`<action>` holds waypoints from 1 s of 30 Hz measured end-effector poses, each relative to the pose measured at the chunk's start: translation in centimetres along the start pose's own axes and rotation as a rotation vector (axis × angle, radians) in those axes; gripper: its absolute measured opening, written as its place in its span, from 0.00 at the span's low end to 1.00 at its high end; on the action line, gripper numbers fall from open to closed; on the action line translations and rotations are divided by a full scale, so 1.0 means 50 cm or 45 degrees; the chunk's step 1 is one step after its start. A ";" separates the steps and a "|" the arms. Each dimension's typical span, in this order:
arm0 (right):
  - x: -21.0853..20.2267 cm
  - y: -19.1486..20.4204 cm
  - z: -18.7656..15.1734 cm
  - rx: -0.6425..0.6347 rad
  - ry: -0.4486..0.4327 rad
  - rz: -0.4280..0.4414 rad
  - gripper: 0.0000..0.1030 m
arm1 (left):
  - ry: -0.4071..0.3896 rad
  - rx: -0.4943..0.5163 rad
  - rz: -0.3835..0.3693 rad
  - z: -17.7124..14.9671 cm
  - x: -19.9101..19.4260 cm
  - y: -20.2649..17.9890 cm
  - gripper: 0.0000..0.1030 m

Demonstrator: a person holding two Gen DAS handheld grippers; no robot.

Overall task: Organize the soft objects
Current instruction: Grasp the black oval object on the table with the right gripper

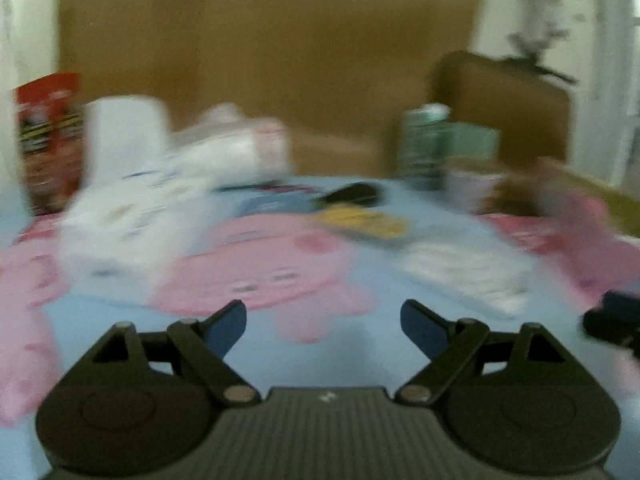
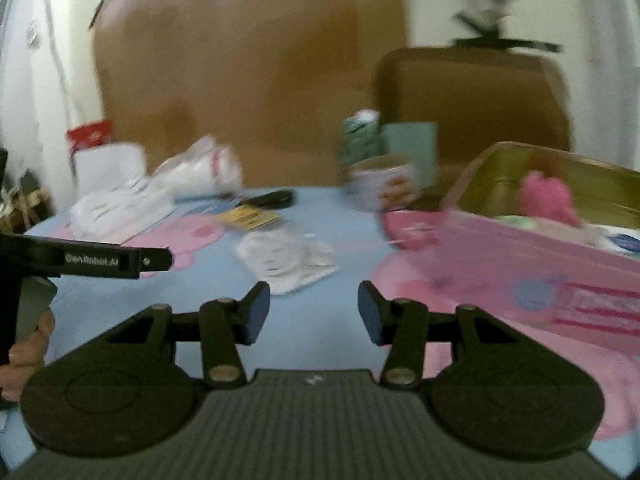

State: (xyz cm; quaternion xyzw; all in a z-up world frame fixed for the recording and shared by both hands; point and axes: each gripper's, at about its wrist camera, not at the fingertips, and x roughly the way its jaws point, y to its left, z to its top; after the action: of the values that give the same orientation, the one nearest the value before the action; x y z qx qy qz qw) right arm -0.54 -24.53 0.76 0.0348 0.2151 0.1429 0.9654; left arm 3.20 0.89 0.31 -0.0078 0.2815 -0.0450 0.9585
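Both the left gripper (image 1: 323, 322) and right gripper (image 2: 314, 306) hover with jaws released and empty over the counter (image 2: 320, 220), seemingly between picks, so next comes reaching the white soft packet (image 2: 286, 260) lying near the pink bin (image 2: 540, 276).

Green can (image 1: 423, 148), red box (image 1: 48, 140)

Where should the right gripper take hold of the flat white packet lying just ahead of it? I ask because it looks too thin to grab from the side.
Judging by its pose, the near edge of the white packet. It lies flat on the blue cloth, so the open right gripper should come from above, tilted, and pinch that soft edge.
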 end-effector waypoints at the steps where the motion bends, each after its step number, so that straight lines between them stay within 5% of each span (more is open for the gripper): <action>1: 0.020 0.014 0.012 -0.022 0.019 0.017 0.50 | 0.004 -0.026 0.036 -0.004 0.000 0.023 0.85; 4: 0.076 0.056 0.051 -0.097 0.031 0.061 0.50 | -0.023 -0.169 0.005 -0.004 -0.007 0.076 0.86; 6: 0.134 0.086 0.086 -0.173 0.039 0.109 0.56 | -0.026 -0.219 -0.021 -0.006 -0.007 0.092 0.86; 8: 0.200 0.118 0.116 -0.281 0.061 0.136 0.73 | -0.044 -0.246 -0.045 -0.005 -0.009 0.096 0.86; 11: 0.314 0.136 0.158 -0.351 0.157 0.115 0.74 | -0.052 -0.273 -0.056 -0.006 -0.009 0.102 0.86; 17: 0.496 0.101 0.257 -0.010 0.333 0.005 0.76 | -0.047 -0.332 -0.104 -0.004 -0.002 0.115 0.88; 22: 0.605 0.104 0.270 0.012 0.442 -0.164 0.73 | -0.052 -0.352 -0.117 -0.006 -0.004 0.120 0.89; 25: 0.624 0.111 0.262 0.001 0.512 -0.156 0.59 | -0.050 -0.366 -0.126 -0.005 -0.004 0.124 0.90; 30: 0.542 0.134 0.235 -0.071 0.522 -0.017 0.57 | -0.065 -0.415 -0.116 -0.003 -0.007 0.137 0.90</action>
State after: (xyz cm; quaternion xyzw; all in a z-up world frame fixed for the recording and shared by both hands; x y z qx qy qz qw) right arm 26.20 -10.29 1.25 -0.0232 0.4032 0.1465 0.9030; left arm 3.38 7.72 0.08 -0.1771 0.2600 -0.0418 0.9483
